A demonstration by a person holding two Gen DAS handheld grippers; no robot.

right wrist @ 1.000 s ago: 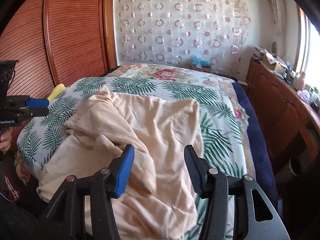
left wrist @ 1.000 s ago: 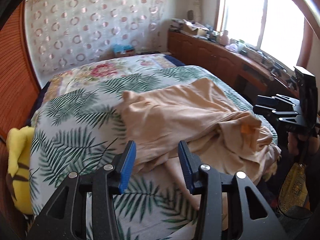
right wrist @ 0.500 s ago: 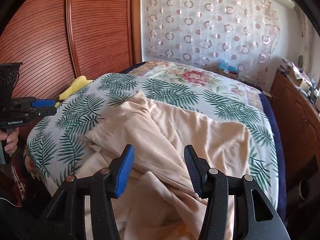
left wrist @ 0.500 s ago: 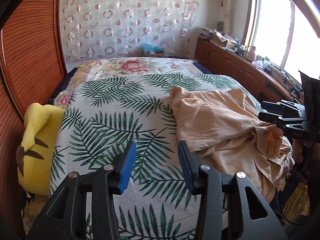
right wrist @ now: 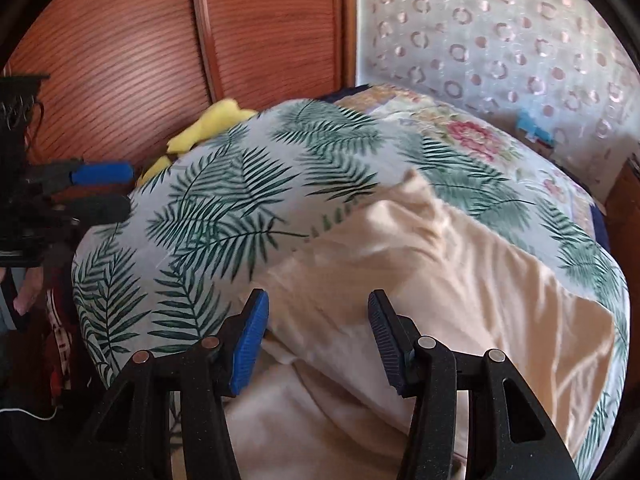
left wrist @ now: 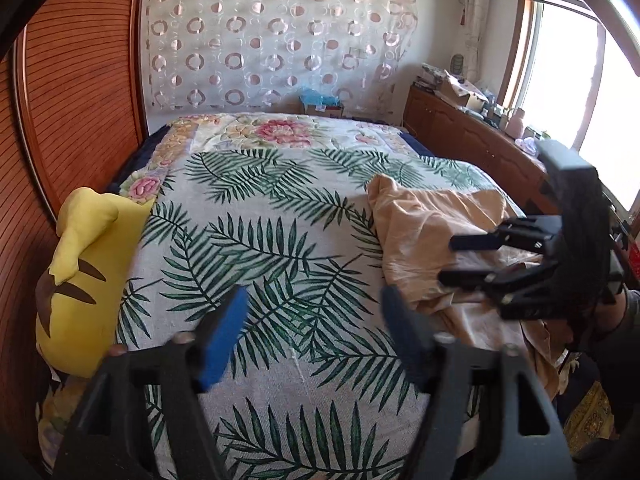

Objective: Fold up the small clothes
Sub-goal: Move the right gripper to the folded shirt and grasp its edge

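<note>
Above the bed [left wrist: 280, 240], both tools gape empty, left tool [left wrist: 312, 332] blurred mid-widening, garment [right wrist: 440, 280] partly cut off.

Daylight pours in through the window [left wrist: 576, 92] at far right, blown out to white glare; the room is bright, shadows soft. The near fingers [left wrist: 224, 332] of the left gripper [left wrist: 316, 336] are smeared by motion blur. The right wrist view is blurred throughout, the palm-leaf bedspread [right wrist: 224, 200] streaky. Fisheye bends the wardrobe [right wrist: 120, 60]; corners go black
</note>
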